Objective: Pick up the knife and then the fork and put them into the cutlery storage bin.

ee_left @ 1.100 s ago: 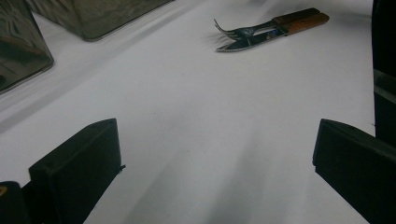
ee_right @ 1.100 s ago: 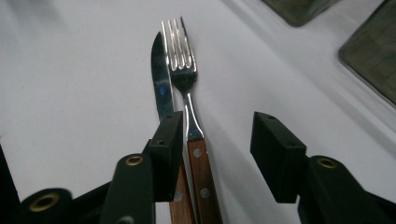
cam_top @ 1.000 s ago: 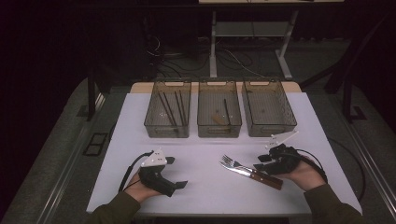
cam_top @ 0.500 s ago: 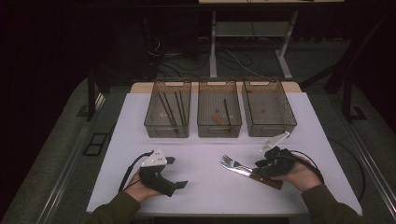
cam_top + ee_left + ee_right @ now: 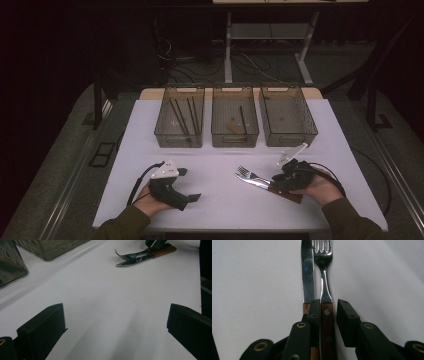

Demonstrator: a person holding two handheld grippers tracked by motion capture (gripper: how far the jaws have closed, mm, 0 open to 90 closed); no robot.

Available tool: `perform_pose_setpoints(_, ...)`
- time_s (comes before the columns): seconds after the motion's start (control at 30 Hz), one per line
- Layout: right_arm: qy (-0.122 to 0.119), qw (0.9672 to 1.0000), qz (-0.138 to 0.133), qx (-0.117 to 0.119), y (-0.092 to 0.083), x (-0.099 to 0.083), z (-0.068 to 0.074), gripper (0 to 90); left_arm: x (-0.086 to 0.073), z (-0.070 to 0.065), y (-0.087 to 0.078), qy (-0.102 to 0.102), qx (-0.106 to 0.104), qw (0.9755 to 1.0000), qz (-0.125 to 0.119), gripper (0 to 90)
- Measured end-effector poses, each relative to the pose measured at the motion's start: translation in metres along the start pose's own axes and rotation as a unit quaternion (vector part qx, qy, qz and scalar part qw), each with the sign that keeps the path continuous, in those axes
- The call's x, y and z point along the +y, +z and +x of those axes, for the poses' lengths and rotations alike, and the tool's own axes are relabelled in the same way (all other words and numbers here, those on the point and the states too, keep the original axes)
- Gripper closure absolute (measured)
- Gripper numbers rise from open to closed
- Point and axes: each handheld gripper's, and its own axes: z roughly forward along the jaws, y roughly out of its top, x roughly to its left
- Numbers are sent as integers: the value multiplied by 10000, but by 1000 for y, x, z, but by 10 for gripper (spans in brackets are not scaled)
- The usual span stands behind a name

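Right gripper (image 5: 325, 315) jaws narrow and have just been closing, straddling the wooden handle of the fork (image 5: 325, 285). In the right gripper view the left pad sits between the knife handle and the fork handle, against the fork's side; the right pad shows a small gap to the fork handle, so no squeeze yet. Knife (image 5: 307, 277) lies just beside the fork, parallel, handles touching or nearly so, serrated blade and tines pointing away from the gripper. Both lie flat on the white table (image 5: 220, 200), front right, near the person's right hand (image 5: 320, 187).

Left gripper (image 5: 115, 325) jaws wide, nothing between them, bare tabletop under them; it rests at front left of the table in the left hand (image 5: 155, 197), well apart from the cutlery.

Three clear bins (image 5: 235, 117) in a row at the far side of the table: left one holds dark sticks, middle one a few pieces, right one's contents can't be made out.
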Motion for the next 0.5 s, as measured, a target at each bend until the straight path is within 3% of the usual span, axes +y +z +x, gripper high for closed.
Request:
perform_pose_setpoints(0.23, -86, 10000, 48, 3, 2, 0, -1, 751, 0, 0, 0, -7, 4, 10000, -12, 7)
perform_pose_setpoints(0.37, -302, 9993, 185, -81, 6, 1, -1, 750, 0, 1, 0, 4, 8, 10000, 3, 7)
perform_pose_setpoints(0.5, -285, 9994, 208, -28, 6, 2, 1, 751, 0, 0, 0, 4, 6, 10000, 17, 7)
